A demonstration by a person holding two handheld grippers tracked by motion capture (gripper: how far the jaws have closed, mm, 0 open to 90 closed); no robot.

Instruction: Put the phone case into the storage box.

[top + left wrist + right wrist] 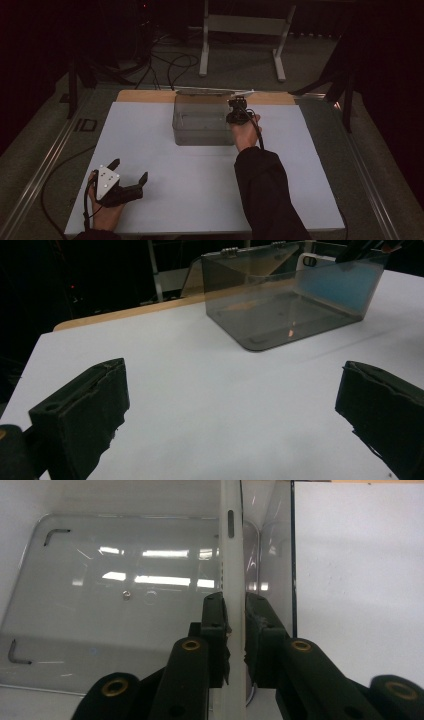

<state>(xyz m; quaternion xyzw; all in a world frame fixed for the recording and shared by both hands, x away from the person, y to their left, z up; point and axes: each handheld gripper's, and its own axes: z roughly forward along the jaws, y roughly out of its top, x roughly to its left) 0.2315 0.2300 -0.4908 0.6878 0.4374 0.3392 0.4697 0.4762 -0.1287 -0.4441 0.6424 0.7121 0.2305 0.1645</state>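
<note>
A clear grey plastic box (202, 125) stands at the back middle of the white board, its hinged lid (210, 91) swung open behind it. My right gripper (237, 107) reaches down over the box's right end and is shut on a slim phone in a white-rimmed blue case (335, 282). The phone (232, 555) stands on edge inside the box (125, 605), close to its right wall, with my right gripper's (234, 602) jaws pressed on both faces. My left gripper (131, 169) rests at the board's front left, open and empty, pointing towards the box (280, 305).
The white board (150, 150) covers most of the table, with a wooden strip (145, 96) showing along its back edge. Behind the table, a white stand (240, 30) and loose cables (170, 65) lie on the floor. Metal rails (45, 165) run along the table's sides.
</note>
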